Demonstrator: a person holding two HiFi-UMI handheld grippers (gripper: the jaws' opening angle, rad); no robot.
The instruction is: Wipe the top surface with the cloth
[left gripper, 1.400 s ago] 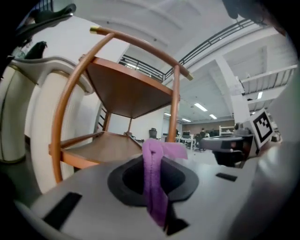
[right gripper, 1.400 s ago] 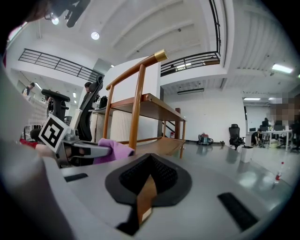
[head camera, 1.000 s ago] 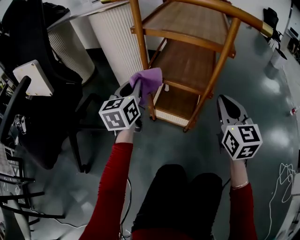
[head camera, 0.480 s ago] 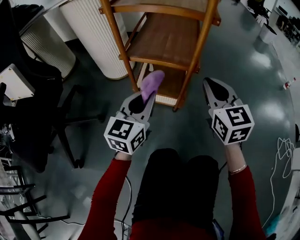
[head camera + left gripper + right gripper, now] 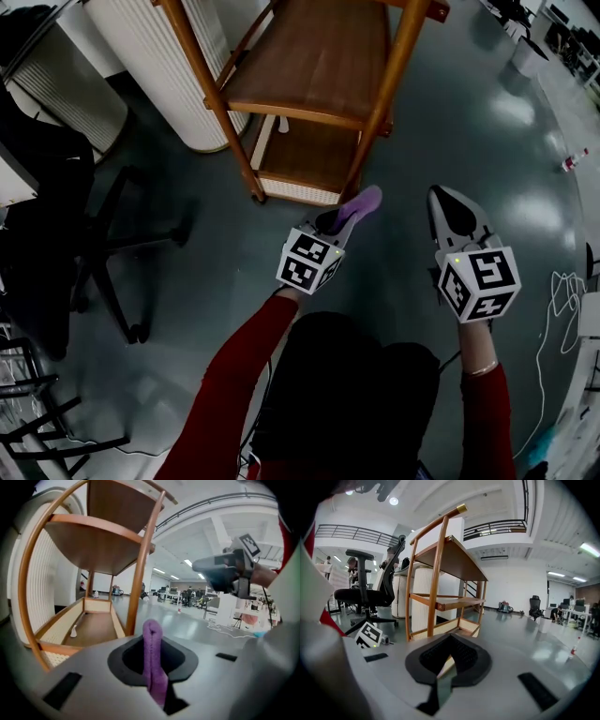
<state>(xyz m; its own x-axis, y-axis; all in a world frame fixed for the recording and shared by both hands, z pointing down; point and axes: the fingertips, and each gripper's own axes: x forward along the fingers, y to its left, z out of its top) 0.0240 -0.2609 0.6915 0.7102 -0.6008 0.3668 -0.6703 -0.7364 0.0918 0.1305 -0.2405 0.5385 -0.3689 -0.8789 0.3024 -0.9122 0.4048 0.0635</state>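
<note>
A glossy grey-green floor [image 5: 487,131] is spreading under a wooden shelf unit [image 5: 309,66], with a white ribbed column [image 5: 159,56] and a black office chair [image 5: 56,206] standing beside it. The person is holding the left gripper [image 5: 332,223] low, in front of the bottom shelf. Its jaws are pinching the purple cloth [image 5: 359,203], which is sticking out as a narrow folded strip. The right gripper [image 5: 446,199] is hovering just beside it, with jaws together and nothing between them.

The top surface [image 5: 459,557] is lying high above both grippers, so I judge the wiping is not yet under way. The risk is in the cloth: only a thin fold is showing, so the hard jaw tips may be scraping the wood instead. While lifting, the gripper could also be knocking the curved frame.
</note>
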